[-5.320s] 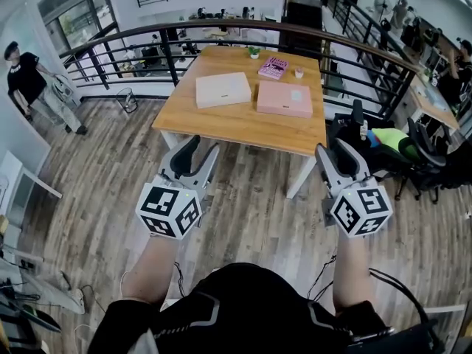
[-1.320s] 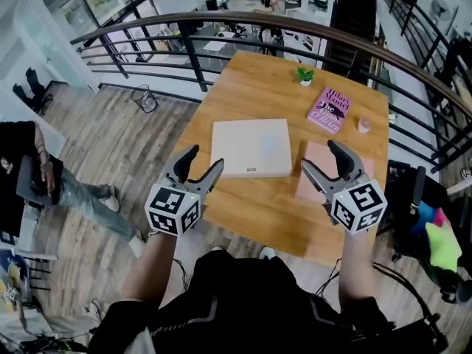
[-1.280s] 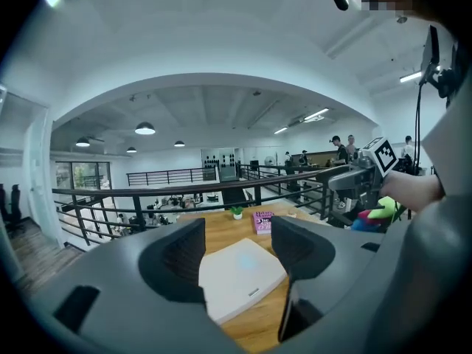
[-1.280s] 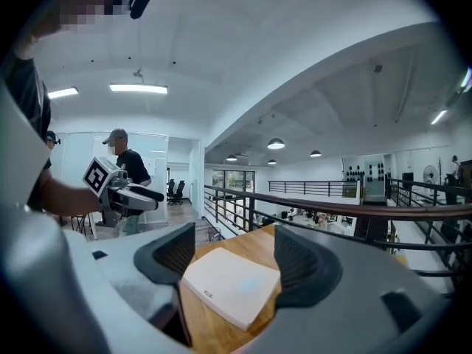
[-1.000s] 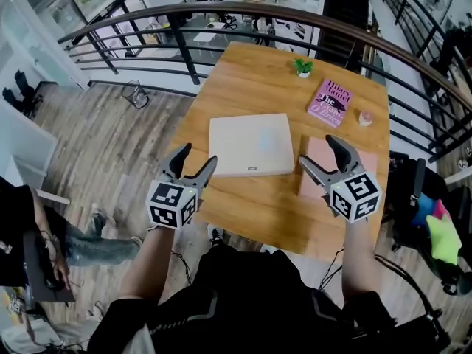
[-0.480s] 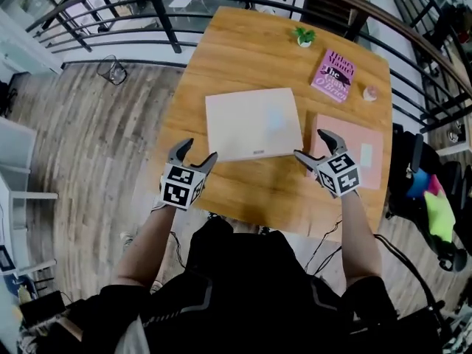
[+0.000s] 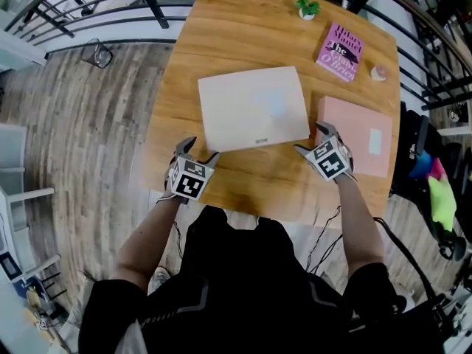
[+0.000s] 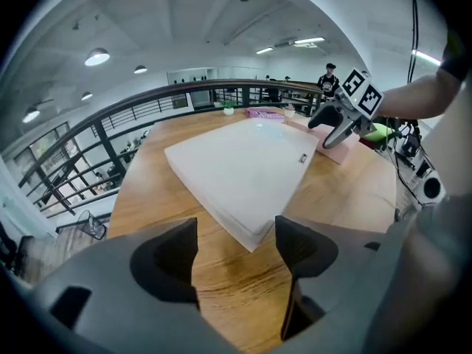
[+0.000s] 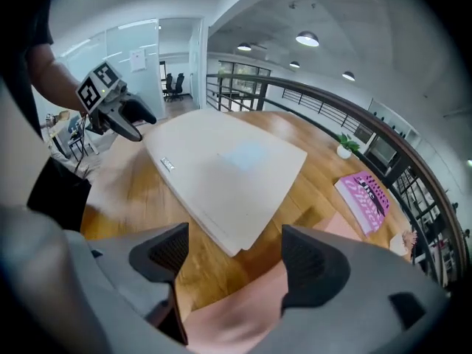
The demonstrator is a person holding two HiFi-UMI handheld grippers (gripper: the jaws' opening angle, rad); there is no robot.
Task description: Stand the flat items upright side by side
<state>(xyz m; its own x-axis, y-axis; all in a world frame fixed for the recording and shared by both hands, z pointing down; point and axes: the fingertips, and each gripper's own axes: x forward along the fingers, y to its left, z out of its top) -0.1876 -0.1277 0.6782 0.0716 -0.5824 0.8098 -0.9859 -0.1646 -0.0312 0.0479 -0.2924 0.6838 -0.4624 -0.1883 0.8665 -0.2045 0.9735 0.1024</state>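
A cream flat box [image 7: 253,109] lies flat mid-table, and a pink flat box [image 7: 361,135] lies flat to its right. A magenta book [image 7: 340,51] lies flat farther back. My left gripper [image 7: 200,150] hovers at the cream box's [image 8: 243,168] near-left corner; its jaws [image 8: 234,243] have just been opening and hold nothing. My right gripper [image 7: 313,139] hangs over the gap between the cream box [image 9: 221,164] and the pink box [image 9: 243,316]. It has also just been opening, and it is open and empty [image 9: 232,260].
The wooden table [image 7: 221,175] carries a small potted plant [image 7: 307,7] and a small round object [image 7: 379,72] at the back. A dark railing [image 7: 88,6] runs behind the table. A chair with bright green cloth [image 7: 442,198] stands at the right.
Both grippers have come down from chest height to just above the table's near side and tipped downward. The boxes and the book have not moved.
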